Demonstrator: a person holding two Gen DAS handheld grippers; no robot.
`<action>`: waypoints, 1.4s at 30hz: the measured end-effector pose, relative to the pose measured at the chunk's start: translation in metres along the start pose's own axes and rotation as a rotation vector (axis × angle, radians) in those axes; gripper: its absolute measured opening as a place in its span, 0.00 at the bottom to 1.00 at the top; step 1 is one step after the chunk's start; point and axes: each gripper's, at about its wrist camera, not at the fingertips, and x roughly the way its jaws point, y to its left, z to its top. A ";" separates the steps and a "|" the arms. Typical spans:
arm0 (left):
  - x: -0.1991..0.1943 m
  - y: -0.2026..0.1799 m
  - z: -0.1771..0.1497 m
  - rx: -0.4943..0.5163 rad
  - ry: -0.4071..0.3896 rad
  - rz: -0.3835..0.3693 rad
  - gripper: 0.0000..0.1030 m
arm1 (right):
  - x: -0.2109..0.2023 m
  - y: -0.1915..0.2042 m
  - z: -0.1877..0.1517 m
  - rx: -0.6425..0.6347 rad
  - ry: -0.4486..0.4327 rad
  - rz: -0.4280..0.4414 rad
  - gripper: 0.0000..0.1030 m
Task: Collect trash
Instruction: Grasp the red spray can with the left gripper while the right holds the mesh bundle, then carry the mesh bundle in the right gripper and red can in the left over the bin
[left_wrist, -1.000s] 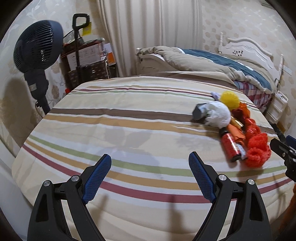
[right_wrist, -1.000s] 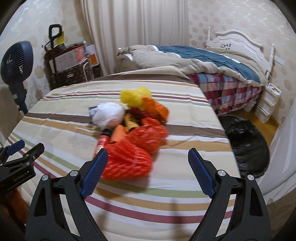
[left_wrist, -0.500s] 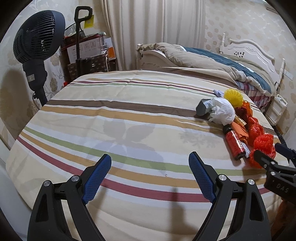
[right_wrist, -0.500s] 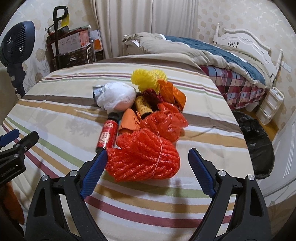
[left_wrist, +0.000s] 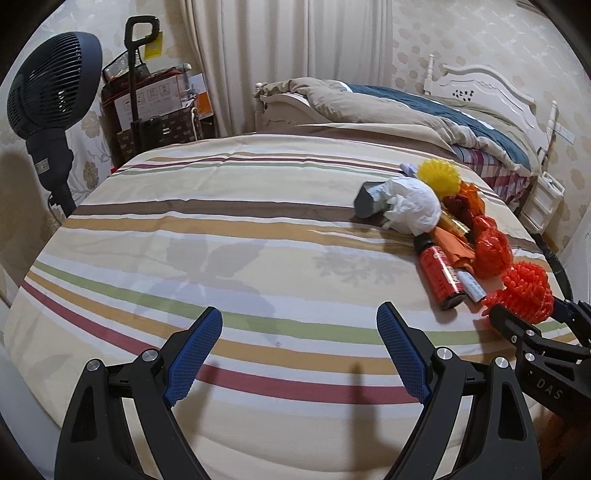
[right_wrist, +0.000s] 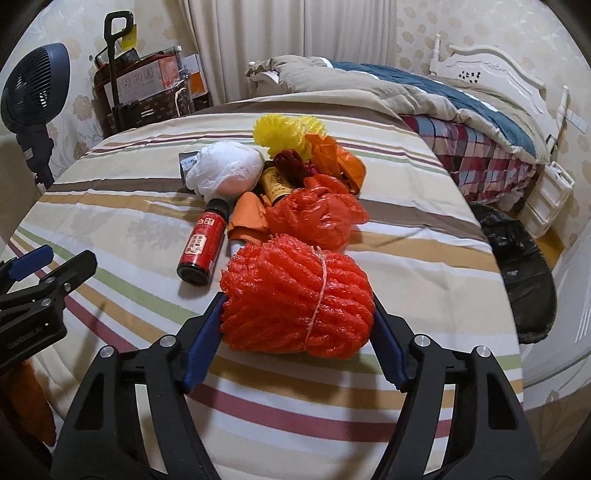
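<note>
A pile of trash lies on the striped bedspread (right_wrist: 406, 229). Nearest is a red foam net bundle (right_wrist: 295, 295), also in the left wrist view (left_wrist: 528, 284). My right gripper (right_wrist: 297, 306) is closing on it, its blue pads touching both sides of the bundle. Behind the bundle lie a red plastic bag (right_wrist: 314, 218), a red bottle (right_wrist: 203, 243), a white bag ball (right_wrist: 225, 170), a brown bottle (right_wrist: 275, 182), an orange wrapper (right_wrist: 336, 158) and yellow foam net (right_wrist: 277, 133). My left gripper (left_wrist: 299, 317) hovers open over bare bedspread, left of the pile.
A black trash bag (right_wrist: 517, 266) sits on the floor past the bed's right edge, near a white drawer unit (right_wrist: 550, 195). A dark fan (left_wrist: 51, 96) and a cart of boxes (left_wrist: 155, 103) stand at the back left. A second bed (left_wrist: 406, 107) lies behind.
My right gripper sank onto the red foam net bundle and its jaws narrowed around it. The left gripper drifted slightly and stayed open.
</note>
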 end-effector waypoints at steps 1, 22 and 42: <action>0.000 -0.003 0.000 0.004 0.001 -0.004 0.83 | -0.003 -0.003 0.000 0.001 -0.008 -0.007 0.69; 0.022 -0.075 0.021 0.115 0.023 -0.037 0.83 | -0.015 -0.080 -0.005 0.147 -0.064 -0.094 0.69; 0.041 -0.088 0.019 0.176 0.099 -0.122 0.27 | -0.004 -0.093 -0.004 0.177 -0.054 -0.053 0.69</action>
